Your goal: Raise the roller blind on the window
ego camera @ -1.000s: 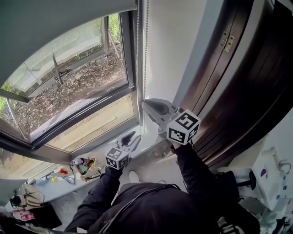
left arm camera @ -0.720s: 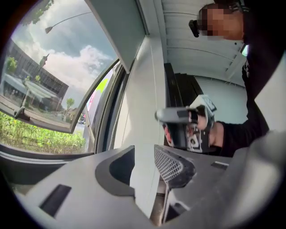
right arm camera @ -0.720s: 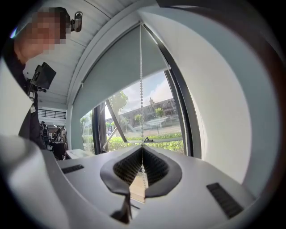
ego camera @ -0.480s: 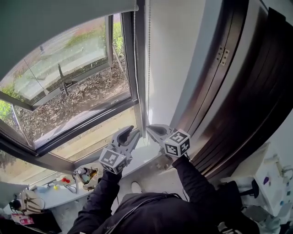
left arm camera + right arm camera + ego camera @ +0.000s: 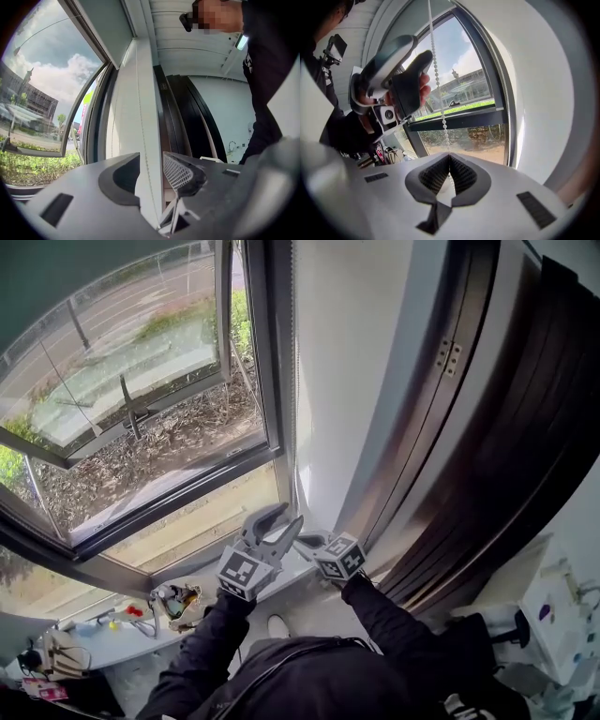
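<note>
Chain [image 5: 436, 70] for the blind hangs down the right edge of the window [image 5: 141, 409]. The right gripper [image 5: 449, 161] has its jaws pressed together on it, and the beads rise from the pinch toward 12 o'clock in the right gripper view. The left gripper [image 5: 150, 165] sits just beside the right one, at its 9 o'clock in the head view; its spread jaws have just been opening, the chain runs between them ungripped, and the blind [image 5: 84, 268] covers only the window's top at 11 o'clock.
</note>
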### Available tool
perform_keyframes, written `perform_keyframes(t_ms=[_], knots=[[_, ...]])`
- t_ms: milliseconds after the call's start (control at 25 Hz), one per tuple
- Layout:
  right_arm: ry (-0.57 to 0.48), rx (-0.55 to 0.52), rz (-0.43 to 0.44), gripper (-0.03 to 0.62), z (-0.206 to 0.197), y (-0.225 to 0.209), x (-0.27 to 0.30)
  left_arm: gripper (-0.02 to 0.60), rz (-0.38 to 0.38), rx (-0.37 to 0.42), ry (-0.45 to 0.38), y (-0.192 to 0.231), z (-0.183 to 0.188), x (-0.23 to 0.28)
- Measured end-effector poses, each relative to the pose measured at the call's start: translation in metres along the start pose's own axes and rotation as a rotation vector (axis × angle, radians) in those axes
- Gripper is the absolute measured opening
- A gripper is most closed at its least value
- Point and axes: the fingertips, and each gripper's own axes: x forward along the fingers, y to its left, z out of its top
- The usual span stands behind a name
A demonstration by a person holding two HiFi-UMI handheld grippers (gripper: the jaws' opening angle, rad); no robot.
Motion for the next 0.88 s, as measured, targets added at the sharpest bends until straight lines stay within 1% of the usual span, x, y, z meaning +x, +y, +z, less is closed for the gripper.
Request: perform_keyframes(t_ms=[80,160,280,560,760,840,880], knots=[[0.004,0.019,0.013,0.008,-0.01,0.006,0.003,0.146,0.001,0.012,0.007,-0.001,0.0,0.001],[0.005,0.022,0.022,0.008,-0.012,0.01,0.004,0.147,0.002,0.013,0.007,-0.001,0.001,0.002],[0.014,-0.001,0.028,0.008,-0.011,0.01,0.007,0.146,0.011,0.012,0.004,0.001,0.003,0.004],[-0.013,0.006,0.023,0.006,-0.001,0.011,0.002,0.146,0.035,0.02,0.012,0.007,0.004,0.003],[-0.015,0.01,0.027,0.006,-0.003,0.014,0.001,0.142,0.04,0.007,0.01,0.009,0.004,0.001],[-0.015,0.007,0.028,0.006,-0.002,0.015,0.002,0.084,0.04,0.007,0.009,0.009,0.004,0.001],[-0.013,0.002,0.028,0.006,-0.002,0.016,0.002,0.072,0.039,0.006,0.008,0.009,0.004,0.0]])
